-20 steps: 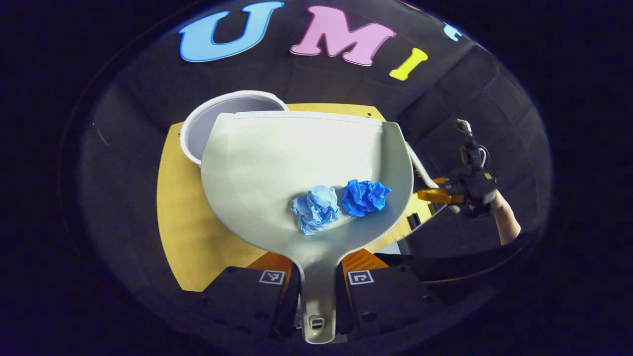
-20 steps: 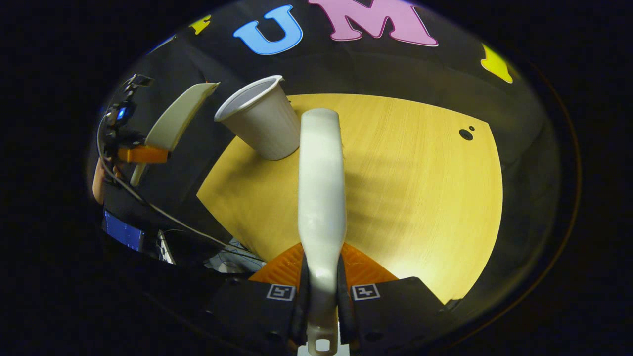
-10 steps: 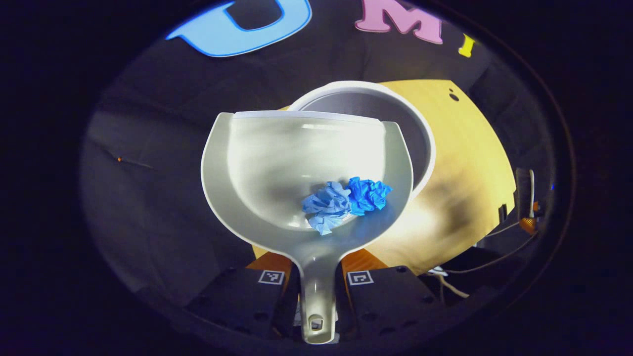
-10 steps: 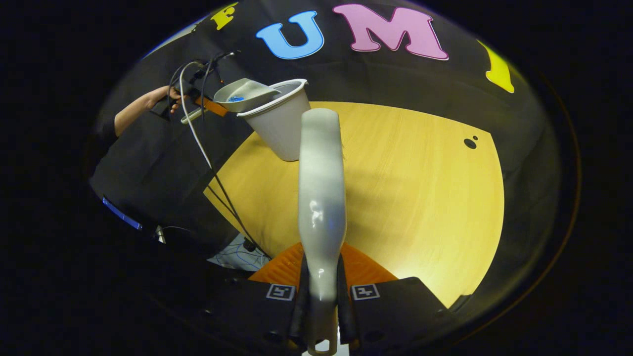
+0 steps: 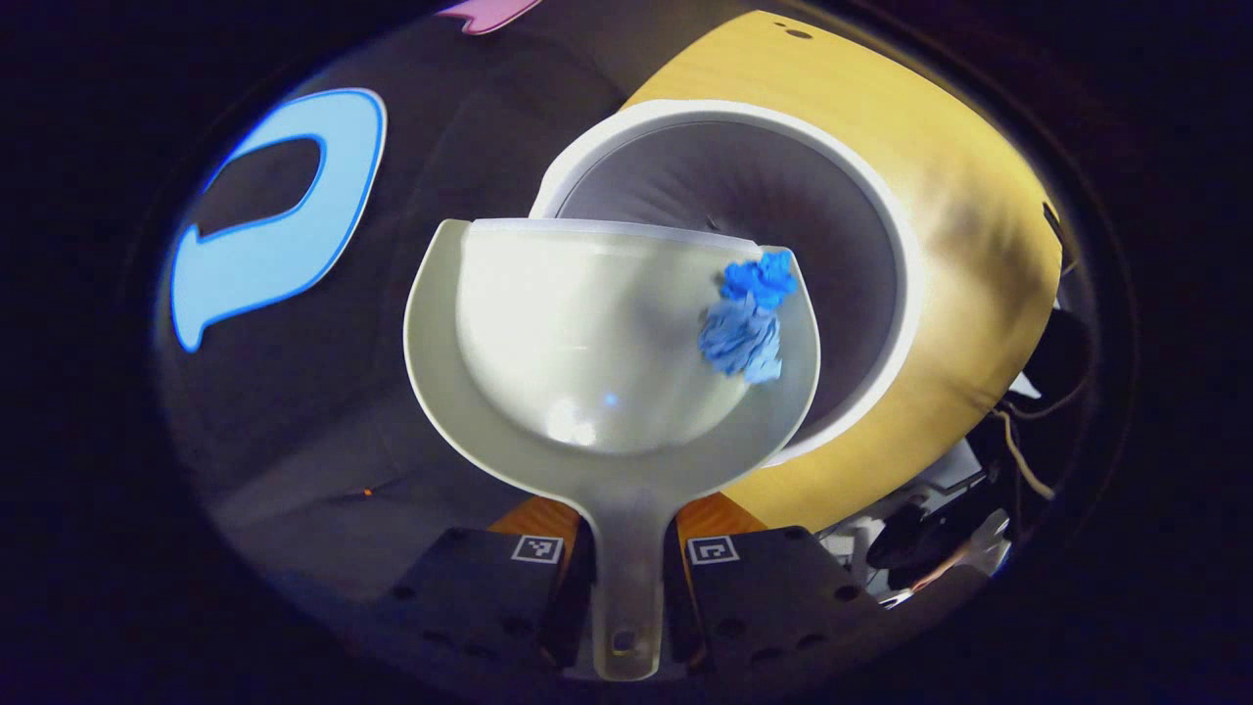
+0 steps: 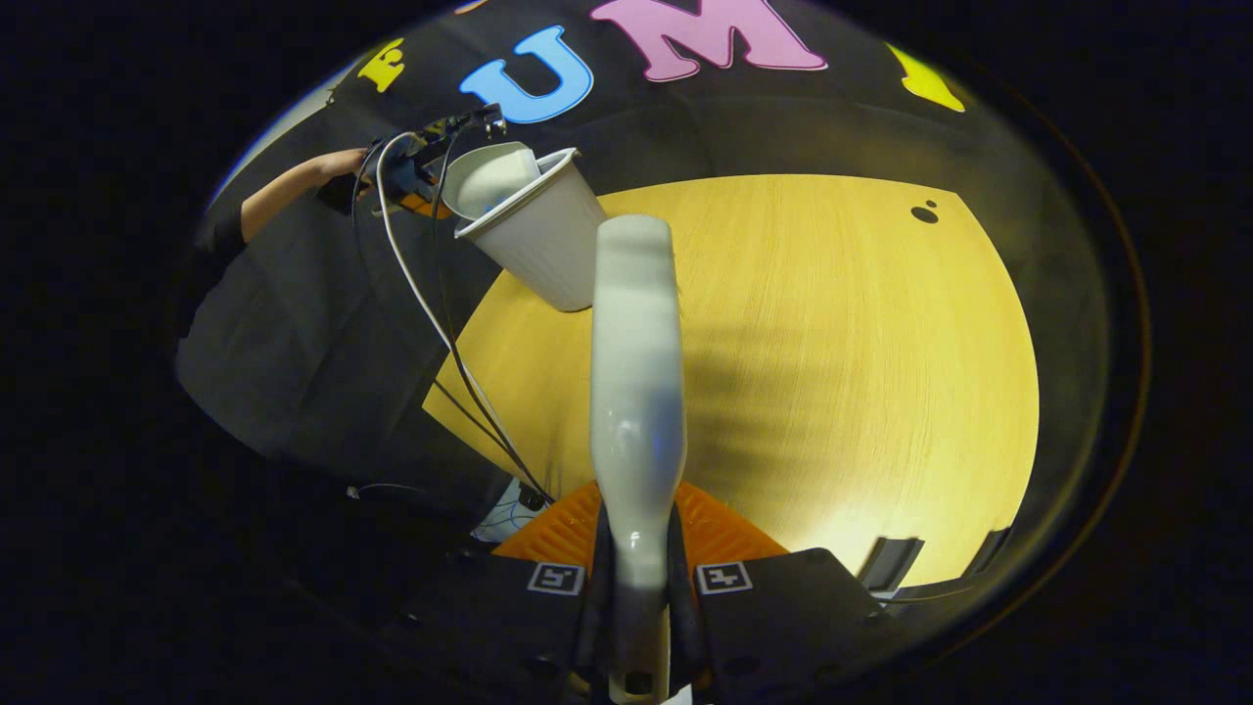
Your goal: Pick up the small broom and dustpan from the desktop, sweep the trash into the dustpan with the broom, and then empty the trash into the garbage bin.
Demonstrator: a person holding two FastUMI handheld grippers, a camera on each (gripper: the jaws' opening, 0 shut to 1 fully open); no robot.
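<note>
Left hand-held gripper (image 5: 626, 578), both fingers clamped on the handle of the dustpan (image 5: 587, 343), tips the pan over the white garbage bin (image 5: 881, 245), whose mouth opens from 12 to 3 o'clock of the pan in the left gripper view. I hold it pitched and rolled toward the bin so that the two blue paper wads (image 5: 749, 313), bunched against the pan's rim at about 2 o'clock, can slide over the edge into the bin below. They are on the lip, not yet out, so I judge the emptying to be half done. My right hand-held gripper (image 6: 636, 607) is closed on the handle of the small broom (image 6: 634, 392), held idle above the yellow counter (image 6: 861, 392), well apart from the bin, which stands at 11 o'clock in the right gripper view, to keep the pour unobstructed.
</note>
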